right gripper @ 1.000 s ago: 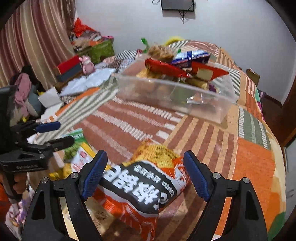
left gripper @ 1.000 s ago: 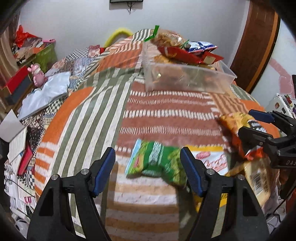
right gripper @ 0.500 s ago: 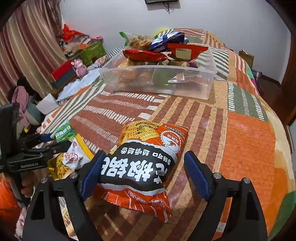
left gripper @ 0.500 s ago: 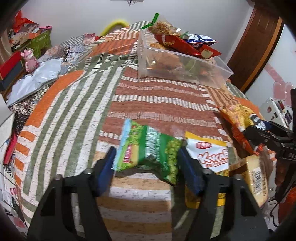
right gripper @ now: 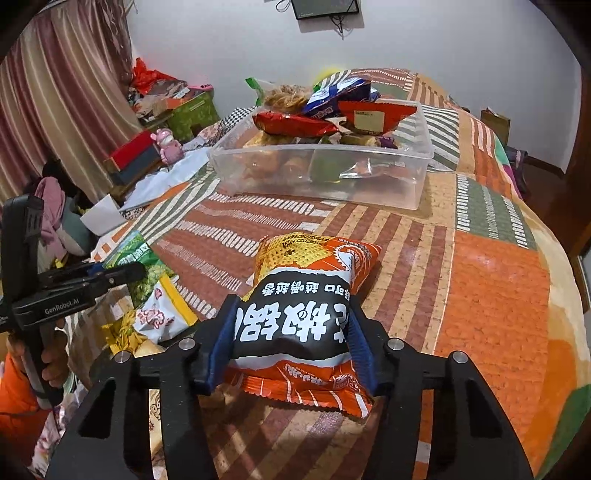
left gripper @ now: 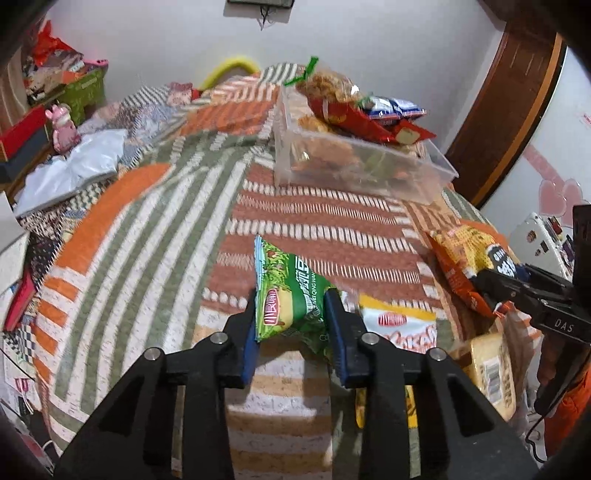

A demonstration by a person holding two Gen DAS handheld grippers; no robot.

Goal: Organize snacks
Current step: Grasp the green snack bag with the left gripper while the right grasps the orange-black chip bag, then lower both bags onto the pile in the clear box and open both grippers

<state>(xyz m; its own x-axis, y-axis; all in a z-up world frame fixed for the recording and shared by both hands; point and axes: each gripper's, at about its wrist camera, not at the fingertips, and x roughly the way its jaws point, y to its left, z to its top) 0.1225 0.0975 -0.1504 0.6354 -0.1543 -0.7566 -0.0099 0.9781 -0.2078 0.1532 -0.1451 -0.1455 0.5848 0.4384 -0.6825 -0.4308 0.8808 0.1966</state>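
Bedroom, white walls (right gripper: 461, 44), a dark screen (right gripper: 325, 8) mounted high with a cord dangling under it. Your work surface is a bed under a patchwork quilt (left gripper: 147, 229) of orange, green-striped and brick-red blocks. A striped curtain (right gripper: 55, 103) hangs on the left of the right wrist view; below it the floor edge is cluttered: a green box (right gripper: 192, 114), a red box (right gripper: 129, 151), a pink toy figure (right gripper: 168, 144), loose white paper (left gripper: 70, 173). A brown wooden door frame (left gripper: 506, 110) stands at the right of the left wrist view.

Toward the far end of the quilt sits a clear plastic bin (right gripper: 332, 177), already heaped with snack bags that rise above its rim.

Your left gripper (left gripper: 291, 325) is closing, its blue pads squeezing the near end of a green snack bag (left gripper: 291, 291), which tilts up off the quilt. Just beside it, on the quilt, lies a white and yellow bag (left gripper: 399, 325); a tan packet with a barcode (left gripper: 491, 373) lies further right.

Your right gripper (right gripper: 291, 339) is closing too, pads pressed into the black band of an orange and black chip bag (right gripper: 310, 295); the bag bulges between them, its far end resting on the quilt.

Both bags are near the bed's near edge, well apart from the bin.
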